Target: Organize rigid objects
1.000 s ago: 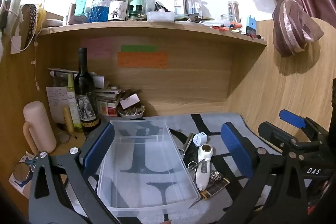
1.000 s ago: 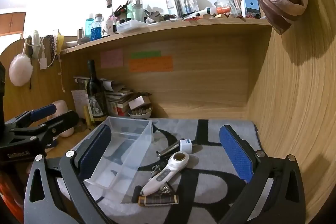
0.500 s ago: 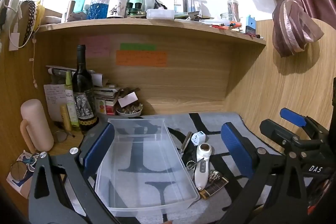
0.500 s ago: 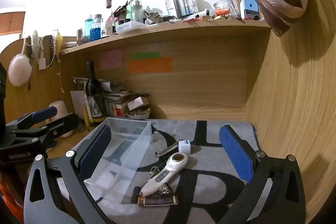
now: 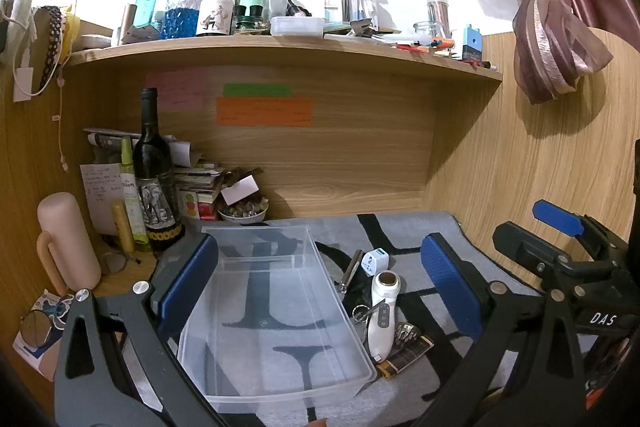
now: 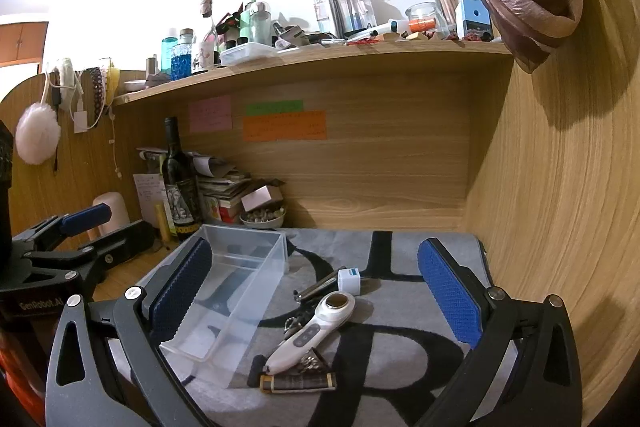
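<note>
An empty clear plastic bin (image 5: 276, 311) lies on the grey patterned mat (image 5: 400, 231); it also shows in the right wrist view (image 6: 224, 291). Right of it lie a white handheld device (image 5: 382, 315) (image 6: 314, 331), a white plug adapter (image 5: 375, 262) (image 6: 348, 279), a metal clip tool (image 5: 350, 269) (image 6: 318, 287), keys (image 5: 362, 311) and a brown-and-gold pack (image 5: 406, 353) (image 6: 298, 382). My left gripper (image 5: 320, 291) is open and empty, above the bin. My right gripper (image 6: 316, 291) is open and empty, above the small objects.
A wine bottle (image 5: 154, 179), papers, a small bowl (image 5: 244, 213) and a pink cylinder (image 5: 66, 243) crowd the back left corner. A shelf (image 5: 280, 45) above holds many bottles. Wooden walls close the back and right.
Both grippers shifted slightly; the left view has drifted a little toward the left. Nothing on the mat moved and both stay open.
</note>
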Available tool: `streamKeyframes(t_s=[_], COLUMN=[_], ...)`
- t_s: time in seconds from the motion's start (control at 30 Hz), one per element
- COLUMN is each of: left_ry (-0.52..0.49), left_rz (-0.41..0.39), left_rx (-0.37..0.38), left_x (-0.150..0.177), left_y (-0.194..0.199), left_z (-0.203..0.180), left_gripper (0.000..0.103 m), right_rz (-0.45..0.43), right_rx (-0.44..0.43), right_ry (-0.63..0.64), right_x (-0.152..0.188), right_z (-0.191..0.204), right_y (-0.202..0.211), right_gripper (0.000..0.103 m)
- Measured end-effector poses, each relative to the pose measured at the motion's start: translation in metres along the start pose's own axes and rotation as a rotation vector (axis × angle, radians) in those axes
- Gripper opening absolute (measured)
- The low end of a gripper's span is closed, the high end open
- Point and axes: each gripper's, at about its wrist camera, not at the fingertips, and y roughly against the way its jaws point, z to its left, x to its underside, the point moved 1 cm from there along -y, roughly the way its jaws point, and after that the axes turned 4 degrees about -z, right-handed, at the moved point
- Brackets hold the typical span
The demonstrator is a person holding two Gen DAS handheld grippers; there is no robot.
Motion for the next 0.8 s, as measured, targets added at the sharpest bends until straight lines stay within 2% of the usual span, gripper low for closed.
streamKeyframes(t_s=[0.8], left_ry=[-0.012], left_rz=[-0.003], left_rx=[0.013], left_x=[-0.0032], left_y=[0.0033], left_z=[-0.0031], left_gripper=[0.103], right_rz=[-0.003], right_rx=[0.002], right_ry=[0.002], right_x=[-0.0009], right_z=[-0.0007], right_y=[0.0013], right_gripper=[0.103])
